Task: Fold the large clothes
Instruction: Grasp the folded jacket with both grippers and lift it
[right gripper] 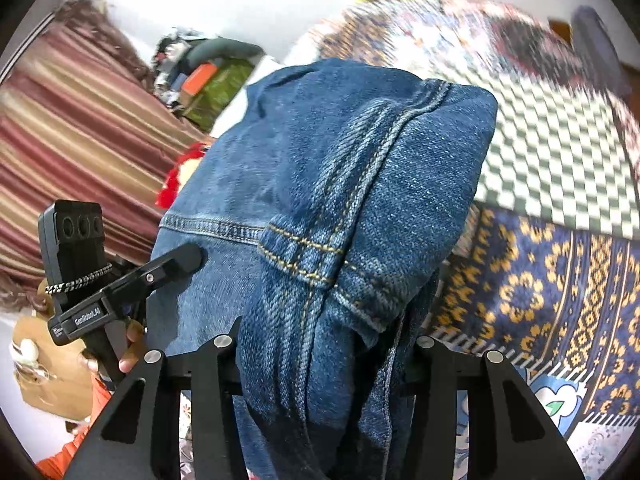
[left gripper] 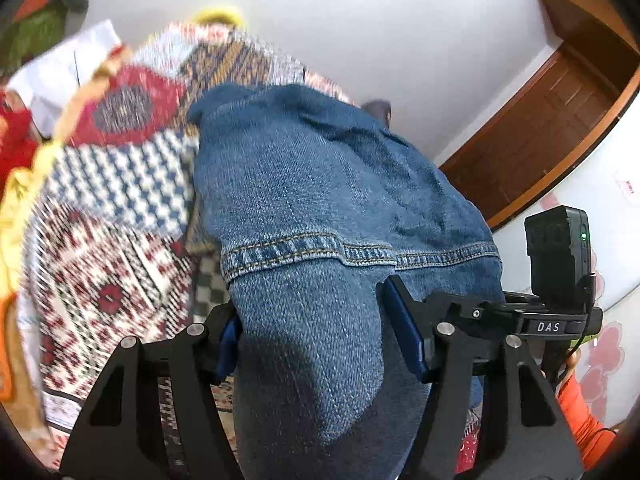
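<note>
A blue denim garment with yellow-stitched seams fills the middle of both views and hangs lifted above a patterned bedspread. My left gripper is shut on a thick fold of the denim, its blue pads pressing each side. My right gripper is shut on a bunched seam of the same denim; its fingertips are hidden by cloth. The left gripper shows in the right wrist view, touching the denim. The right gripper's body shows at the right of the left wrist view.
The bedspread has checked, red and blue-yellow patches. A striped curtain hangs left. A wooden door and white wall stand right. Piled clothes lie at the back. Both views are motion-blurred.
</note>
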`<act>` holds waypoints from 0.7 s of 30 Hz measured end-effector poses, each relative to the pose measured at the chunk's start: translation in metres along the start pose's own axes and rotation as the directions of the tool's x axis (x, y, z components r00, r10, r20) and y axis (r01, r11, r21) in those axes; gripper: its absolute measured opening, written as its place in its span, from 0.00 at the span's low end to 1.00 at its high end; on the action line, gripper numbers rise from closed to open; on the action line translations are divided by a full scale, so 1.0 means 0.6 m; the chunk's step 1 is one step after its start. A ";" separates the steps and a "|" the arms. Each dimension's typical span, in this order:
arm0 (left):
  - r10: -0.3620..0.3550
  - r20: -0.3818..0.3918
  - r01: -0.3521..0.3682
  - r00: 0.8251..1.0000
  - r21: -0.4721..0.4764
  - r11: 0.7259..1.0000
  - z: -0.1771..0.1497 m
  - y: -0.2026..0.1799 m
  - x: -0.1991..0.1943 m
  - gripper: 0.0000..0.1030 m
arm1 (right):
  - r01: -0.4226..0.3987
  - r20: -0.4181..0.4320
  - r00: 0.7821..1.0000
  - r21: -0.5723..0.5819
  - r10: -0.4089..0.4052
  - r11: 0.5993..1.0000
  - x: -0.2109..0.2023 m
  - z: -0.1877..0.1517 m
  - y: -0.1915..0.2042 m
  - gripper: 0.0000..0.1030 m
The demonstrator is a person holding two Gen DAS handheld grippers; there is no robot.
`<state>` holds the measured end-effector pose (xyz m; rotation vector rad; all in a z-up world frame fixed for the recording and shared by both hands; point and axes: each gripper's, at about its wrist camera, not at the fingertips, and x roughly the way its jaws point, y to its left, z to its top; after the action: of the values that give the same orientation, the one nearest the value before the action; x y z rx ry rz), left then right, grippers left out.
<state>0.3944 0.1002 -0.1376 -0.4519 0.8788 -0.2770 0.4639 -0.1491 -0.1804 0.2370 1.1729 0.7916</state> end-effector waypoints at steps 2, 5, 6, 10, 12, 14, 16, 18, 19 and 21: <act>0.004 0.030 -0.004 1.000 0.008 1.000 0.009 -0.004 -0.029 0.63 | -0.006 0.025 1.000 -0.031 0.007 1.000 -0.013 0.007 0.034 0.43; 0.015 0.067 -0.016 0.998 0.014 1.000 0.017 0.005 -0.074 0.63 | -0.021 0.049 0.998 -0.062 0.024 0.998 -0.019 0.016 0.084 0.43; 0.023 0.076 -0.024 0.997 0.012 1.000 0.018 0.011 -0.087 0.63 | -0.026 0.051 0.998 -0.068 0.029 0.997 -0.017 0.016 0.097 0.43; 0.062 0.088 -0.061 0.994 -0.005 0.998 0.006 0.049 -0.121 0.63 | -0.046 0.029 0.998 -0.090 0.048 0.995 0.023 0.016 0.157 0.42; 0.080 0.079 -0.078 0.994 -0.036 0.996 -0.008 0.080 -0.140 0.63 | -0.059 0.001 0.998 -0.095 0.059 0.994 0.051 0.007 0.173 0.42; 0.094 0.062 -0.089 0.994 -0.073 0.993 -0.025 0.117 -0.144 0.63 | -0.069 -0.037 0.997 -0.095 0.066 0.993 0.089 0.000 0.191 0.42; 0.109 0.033 -0.105 0.994 -0.111 0.988 -0.046 0.162 -0.139 0.63 | -0.077 -0.084 0.994 -0.089 0.069 0.993 0.134 -0.008 0.204 0.42; 0.122 -0.001 -0.121 0.992 -0.135 0.983 -0.067 0.203 -0.127 0.63 | -0.078 -0.122 0.990 -0.072 0.069 0.994 0.176 -0.018 0.207 0.42; 0.132 -0.027 -0.135 0.991 -0.156 0.978 -0.080 0.226 -0.116 0.63 | -0.075 -0.147 0.987 -0.059 0.066 0.995 0.203 -0.024 0.206 0.42; 0.142 -0.079 -0.155 0.987 -0.195 0.969 -0.104 0.265 -0.091 0.63 | -0.058 -0.204 0.978 -0.039 0.049 0.998 0.254 -0.040 0.202 0.42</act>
<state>0.3195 0.2446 -0.2132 -0.5633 1.0034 -0.0654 0.4146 0.0332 -0.2342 0.1536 1.3438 0.9047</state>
